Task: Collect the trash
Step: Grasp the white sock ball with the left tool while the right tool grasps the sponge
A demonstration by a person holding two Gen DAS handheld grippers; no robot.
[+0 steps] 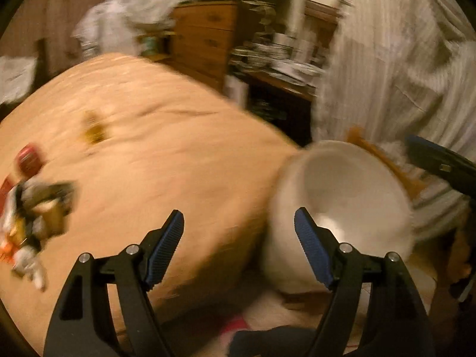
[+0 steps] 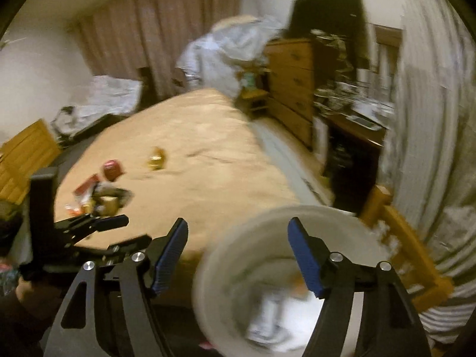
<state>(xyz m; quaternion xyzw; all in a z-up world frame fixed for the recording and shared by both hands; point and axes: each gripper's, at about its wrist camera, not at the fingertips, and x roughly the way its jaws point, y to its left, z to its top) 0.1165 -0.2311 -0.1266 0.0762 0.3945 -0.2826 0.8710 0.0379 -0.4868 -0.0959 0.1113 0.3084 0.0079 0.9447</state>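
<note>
Right wrist view: your right gripper [image 2: 238, 253] and left gripper [image 1: 239, 245] both gape empty beside the white bin [image 2: 226, 247], while the trash pile [image 2: 101, 197] lies far-left on the bed [image 2: 208, 136], nearest your left gripper.

Warm lamplight fills my bedroom: a tan-covered bed [image 2: 208, 136], pink curtains [image 2: 154, 23] behind it, a wooden dresser [image 2: 293, 80] to its right.
</note>
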